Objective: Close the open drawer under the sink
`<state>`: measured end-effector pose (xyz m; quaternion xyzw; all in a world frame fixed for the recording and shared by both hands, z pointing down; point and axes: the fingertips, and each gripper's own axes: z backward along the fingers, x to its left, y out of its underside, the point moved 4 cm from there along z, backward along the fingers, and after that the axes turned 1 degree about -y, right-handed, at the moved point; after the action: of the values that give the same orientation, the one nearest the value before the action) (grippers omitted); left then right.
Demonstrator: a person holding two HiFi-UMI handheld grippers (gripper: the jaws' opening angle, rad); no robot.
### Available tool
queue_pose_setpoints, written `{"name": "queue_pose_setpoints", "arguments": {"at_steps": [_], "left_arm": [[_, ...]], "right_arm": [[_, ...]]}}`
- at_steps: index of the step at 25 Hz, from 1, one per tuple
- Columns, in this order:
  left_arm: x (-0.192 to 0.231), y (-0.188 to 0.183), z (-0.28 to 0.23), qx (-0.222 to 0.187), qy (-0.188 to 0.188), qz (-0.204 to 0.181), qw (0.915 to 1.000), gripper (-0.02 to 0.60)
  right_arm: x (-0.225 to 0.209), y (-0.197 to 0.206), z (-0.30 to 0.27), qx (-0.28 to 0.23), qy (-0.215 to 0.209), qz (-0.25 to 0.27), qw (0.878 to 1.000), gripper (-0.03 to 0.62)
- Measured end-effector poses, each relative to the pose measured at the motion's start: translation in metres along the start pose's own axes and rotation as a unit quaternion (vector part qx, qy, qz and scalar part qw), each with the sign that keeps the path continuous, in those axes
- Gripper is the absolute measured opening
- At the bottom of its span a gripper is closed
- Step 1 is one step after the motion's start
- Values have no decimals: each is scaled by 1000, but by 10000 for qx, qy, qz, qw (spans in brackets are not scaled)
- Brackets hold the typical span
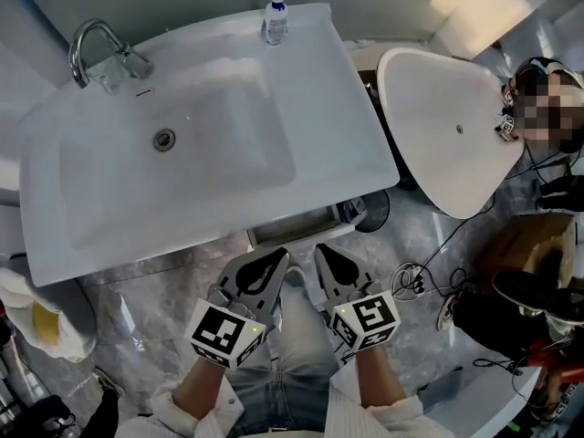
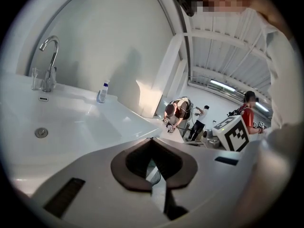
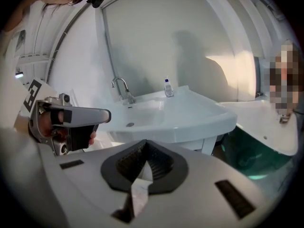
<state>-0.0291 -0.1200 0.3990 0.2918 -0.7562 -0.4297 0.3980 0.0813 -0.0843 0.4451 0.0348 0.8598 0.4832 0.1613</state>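
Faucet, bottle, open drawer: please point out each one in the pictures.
faucet (image 1: pixel 128 61), head view, its base.
bottle (image 1: pixel 276 24), head view, its body.
open drawer (image 1: pixel 297 224), head view, its exposed top.

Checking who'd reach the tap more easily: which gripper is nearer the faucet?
Left. The left gripper sits just off the sink's front edge, on the side toward the faucet at the back-left corner. The right gripper is beside it, farther right.
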Motion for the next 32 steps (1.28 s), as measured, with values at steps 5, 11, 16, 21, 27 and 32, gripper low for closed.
{"name": "queue_pose_setpoints", "arguments": {"at_steps": [5,11,16,21,27,32], "left_arm": [[7,32,-10,43,63,41,10000,17],[12,69,-16,216,139,17,9997,15],[15,92,-20,243,74,29,9997,17],[15,108,-26,301,162,-118,9993,17],[9,129,-27,397,185,-88,9990,15],[11,143,-26,514,135,27,9986,17]], "right_arm": [[-5,33,-21,126,7,-64,9999,11],[-10,73,-39,125,98,-99,9998,11],[-14,107,-41,169,171,-173,9996,11],[-20,137,-50,285,161,-252,9991,11],[-26,167,-60,523,133,-461,9975,12],[-29,177,-71,686,119,-544,9961,17]]}}
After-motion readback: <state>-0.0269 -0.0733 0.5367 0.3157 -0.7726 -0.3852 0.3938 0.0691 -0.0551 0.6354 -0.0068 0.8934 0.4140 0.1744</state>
